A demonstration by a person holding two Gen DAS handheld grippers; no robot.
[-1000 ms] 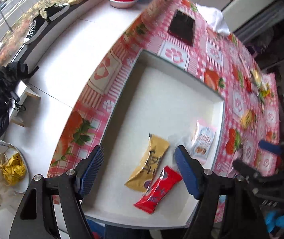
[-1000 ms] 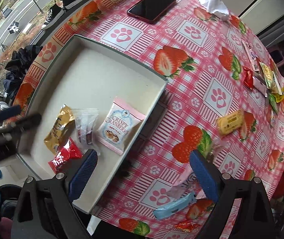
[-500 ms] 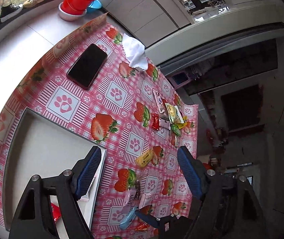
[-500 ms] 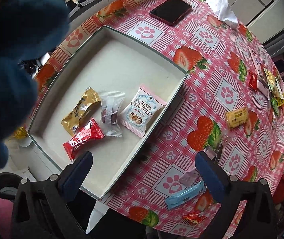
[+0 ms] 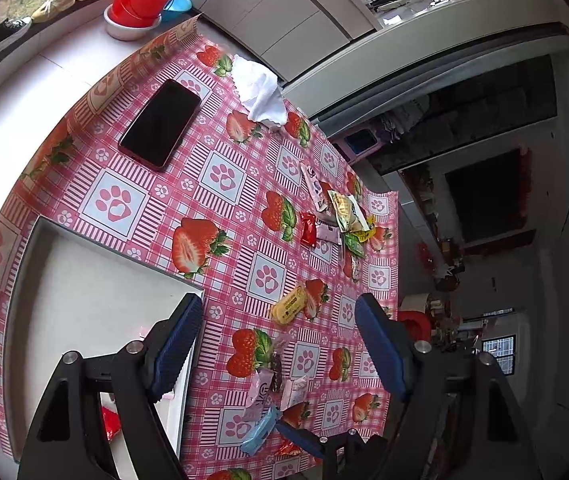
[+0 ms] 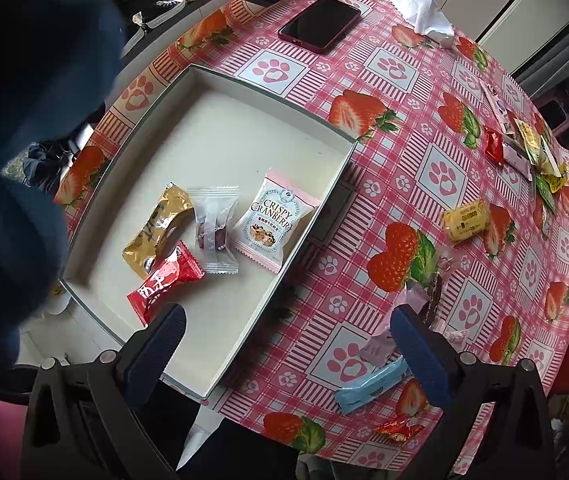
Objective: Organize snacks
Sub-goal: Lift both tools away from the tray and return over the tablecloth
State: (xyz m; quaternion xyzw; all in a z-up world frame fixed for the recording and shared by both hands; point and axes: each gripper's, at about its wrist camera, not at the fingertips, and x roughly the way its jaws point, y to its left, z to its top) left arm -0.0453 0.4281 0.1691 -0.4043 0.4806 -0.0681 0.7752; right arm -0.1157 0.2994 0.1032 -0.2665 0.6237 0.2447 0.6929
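A white tray [image 6: 212,128] on the strawberry tablecloth holds a gold packet [image 6: 156,228], a clear wrapped candy [image 6: 214,234], a red packet [image 6: 164,286] and a pink Crispy Cranberry packet [image 6: 272,220]. Loose snacks lie on the cloth: a yellow packet [image 6: 466,220], a light blue bar [image 6: 372,384], pink wrappers [image 6: 380,346] and a far pile [image 6: 524,148]. My right gripper [image 6: 284,352] is open and empty over the tray's near right corner. My left gripper [image 5: 280,344] is open and empty, above the cloth beside the tray [image 5: 84,288], with the yellow packet [image 5: 290,306] ahead.
A dark phone [image 5: 160,124] and a crumpled white tissue [image 5: 260,94] lie at the table's far side. Red bowls [image 5: 144,0] stand on the floor beyond. The table edge is close below the blue bar [image 5: 260,430]. A dark blue sleeve [image 6: 24,120] fills the right wrist view's left side.
My left gripper swung from over the tray's packets up and right toward the loose snacks on the cloth. My right gripper shifted slightly; the left arm now blocks its left side.
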